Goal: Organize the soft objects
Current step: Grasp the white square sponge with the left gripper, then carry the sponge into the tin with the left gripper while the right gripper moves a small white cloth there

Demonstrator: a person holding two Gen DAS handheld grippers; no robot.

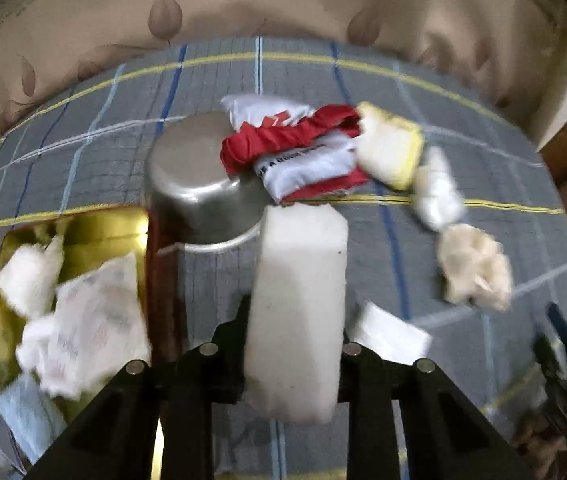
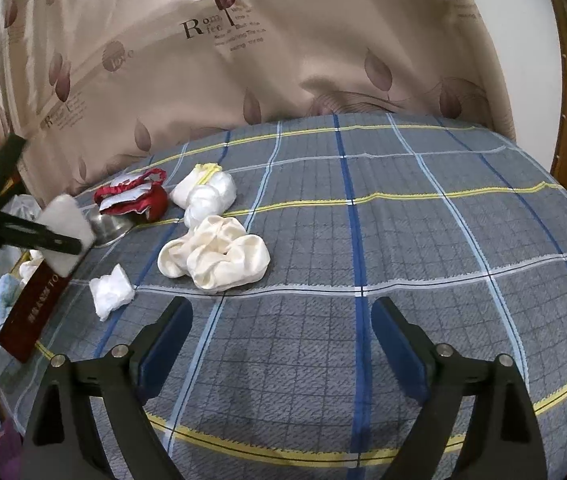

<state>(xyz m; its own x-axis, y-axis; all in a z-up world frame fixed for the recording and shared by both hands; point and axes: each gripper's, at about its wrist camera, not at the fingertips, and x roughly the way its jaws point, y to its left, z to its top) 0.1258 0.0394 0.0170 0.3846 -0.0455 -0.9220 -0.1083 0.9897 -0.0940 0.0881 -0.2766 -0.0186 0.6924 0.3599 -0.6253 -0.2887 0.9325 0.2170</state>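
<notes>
Left wrist view: left gripper [image 1: 295, 344] pinching white foam block [image 1: 299, 304] mid-body; light, squashy, holds fine. Right gripper [image 2: 279, 340] spread, empty.

Matt white foam block [image 1: 299, 312], shiny steel pot [image 1: 199, 192], glossy satin scrunchie [image 2: 219, 254], woven checked cloth [image 2: 403, 280]

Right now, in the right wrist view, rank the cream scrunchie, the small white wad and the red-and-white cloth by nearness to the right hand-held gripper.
1. Cream scrunchie, just ahead of the right hand-held gripper, slightly left.
2. Small white wad, farther left, near the box; close to the scrunchie's range, though.
3. Red-and-white cloth, far left, by the curtain.
</notes>
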